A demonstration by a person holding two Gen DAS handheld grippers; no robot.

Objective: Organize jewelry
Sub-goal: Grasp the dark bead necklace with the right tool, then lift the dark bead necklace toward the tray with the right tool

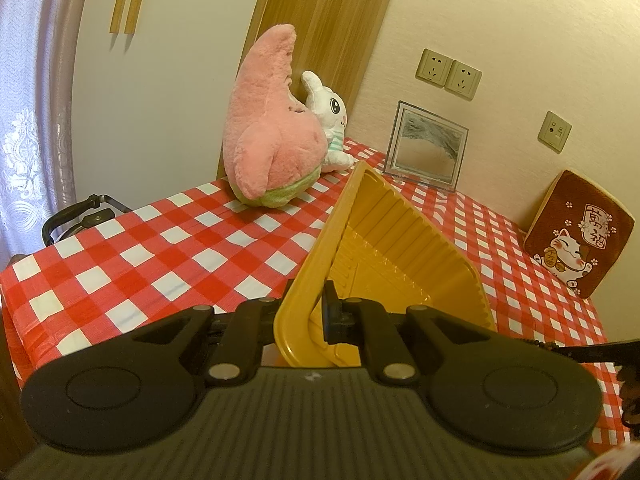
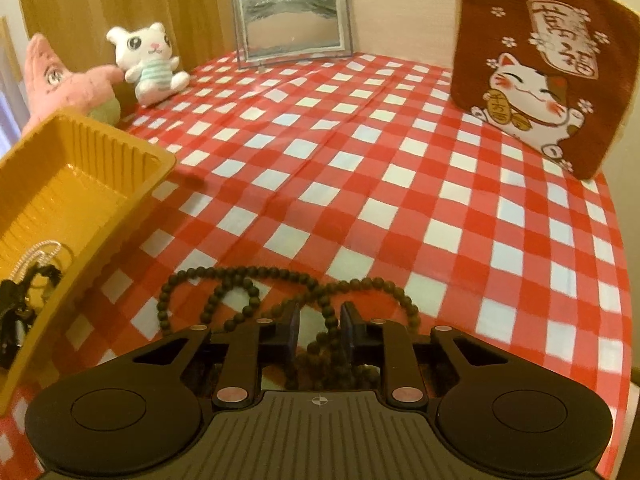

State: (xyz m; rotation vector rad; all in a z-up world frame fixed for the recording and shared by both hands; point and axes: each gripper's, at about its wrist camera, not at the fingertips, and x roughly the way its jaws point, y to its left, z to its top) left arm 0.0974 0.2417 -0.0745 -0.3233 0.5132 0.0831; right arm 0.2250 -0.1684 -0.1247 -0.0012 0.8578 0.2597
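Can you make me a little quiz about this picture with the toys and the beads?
1. True or false: the yellow tray lies flat on the checked cloth.
2. What lies between the fingers of the right gripper? A) the dark bead necklace B) the white bunny toy C) the glass frame
3. Fill in: in the tray's near corner lies a silvery ____.

Key:
1. False. The left gripper is shut on the tray's rim and holds it tilted.
2. A. The necklace lies on the cloth.
3. Chain, beside something dark that I cannot make out.
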